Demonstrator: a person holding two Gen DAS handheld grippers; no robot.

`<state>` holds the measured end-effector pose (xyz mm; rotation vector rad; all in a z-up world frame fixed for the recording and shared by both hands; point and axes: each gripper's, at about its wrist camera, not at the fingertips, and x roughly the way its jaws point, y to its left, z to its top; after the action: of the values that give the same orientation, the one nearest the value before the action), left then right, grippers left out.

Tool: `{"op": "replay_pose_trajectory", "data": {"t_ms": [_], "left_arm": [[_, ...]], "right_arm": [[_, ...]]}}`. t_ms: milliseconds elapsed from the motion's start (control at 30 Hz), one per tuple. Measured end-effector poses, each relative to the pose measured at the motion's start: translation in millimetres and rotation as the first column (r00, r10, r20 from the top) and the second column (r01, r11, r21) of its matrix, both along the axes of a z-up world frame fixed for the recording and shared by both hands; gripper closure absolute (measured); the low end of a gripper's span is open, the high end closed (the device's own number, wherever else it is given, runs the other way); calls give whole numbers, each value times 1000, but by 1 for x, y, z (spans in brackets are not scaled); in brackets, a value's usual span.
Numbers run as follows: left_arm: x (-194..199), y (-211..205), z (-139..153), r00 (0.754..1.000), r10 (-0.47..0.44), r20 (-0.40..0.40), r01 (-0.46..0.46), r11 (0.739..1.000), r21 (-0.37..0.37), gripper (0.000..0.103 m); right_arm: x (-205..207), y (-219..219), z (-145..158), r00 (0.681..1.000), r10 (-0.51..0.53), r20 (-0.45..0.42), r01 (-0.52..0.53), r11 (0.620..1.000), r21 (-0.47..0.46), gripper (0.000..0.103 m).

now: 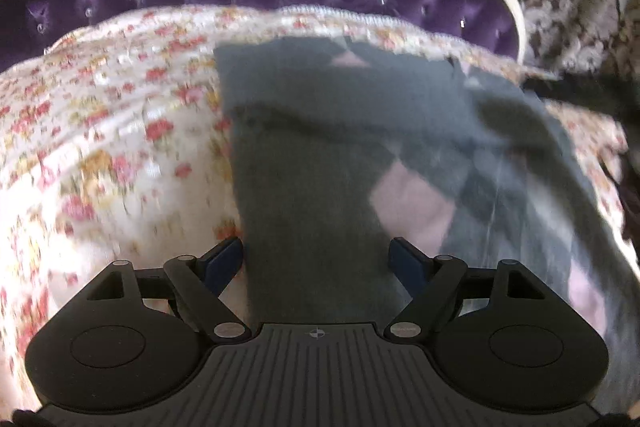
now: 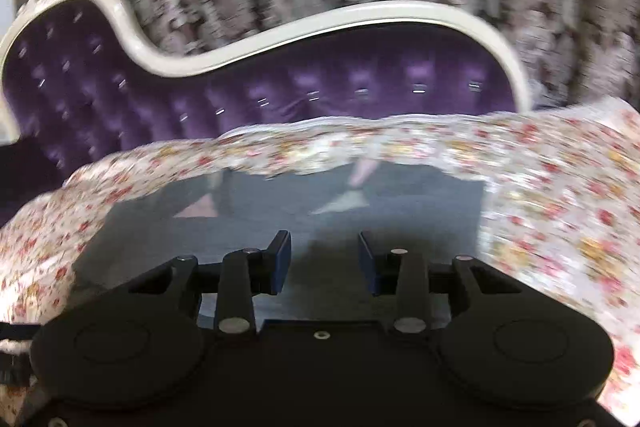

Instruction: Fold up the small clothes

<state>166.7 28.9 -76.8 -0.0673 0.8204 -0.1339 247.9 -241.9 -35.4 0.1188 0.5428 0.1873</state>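
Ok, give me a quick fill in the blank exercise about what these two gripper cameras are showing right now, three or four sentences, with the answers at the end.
1. The grey garment lies on a bedspread printed with small ____.
2. The tufted headboard behind the bed is ____ in colour.
3. The left gripper has its jaws ____, with nothing pinched between them.
4. The headboard's curved frame is ____.

Missing words: flowers; purple; open; white
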Motion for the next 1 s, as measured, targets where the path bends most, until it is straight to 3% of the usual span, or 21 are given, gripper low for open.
{"op": "replay_pose_trajectory", "data": {"t_ms": [133,267,400,533,700,1000], "left_arm": [[-10,-8,-7,999,-16,44,13,997,71,22],[-8,-4,-7,999,-14,45,12,999,51,21],[-12,-7,-7,999,-16,46,14,998,61,21],[-14,-6,-4,1000,-10,25,9,999,54,21],[-32,5,4,1000,-23,-10,23,1000,0,21],[-91,20,17,999,-35,-5,35,999,-37,21]], "right_arm": [[19,32,-8,999,52,6,-52,998,-22,57],[33,49,-20,999,50,-21,-51,997,-58,57],[41,45,-49,989,-22,-145,6,994,-110,60],[22,34,-46,992,-22,-121,10,994,-105,59],[-22,14,-24,996,-11,-85,8,999,-32,45],[-147,-45,-7,992,-78,-97,93,982,161,38]]}}
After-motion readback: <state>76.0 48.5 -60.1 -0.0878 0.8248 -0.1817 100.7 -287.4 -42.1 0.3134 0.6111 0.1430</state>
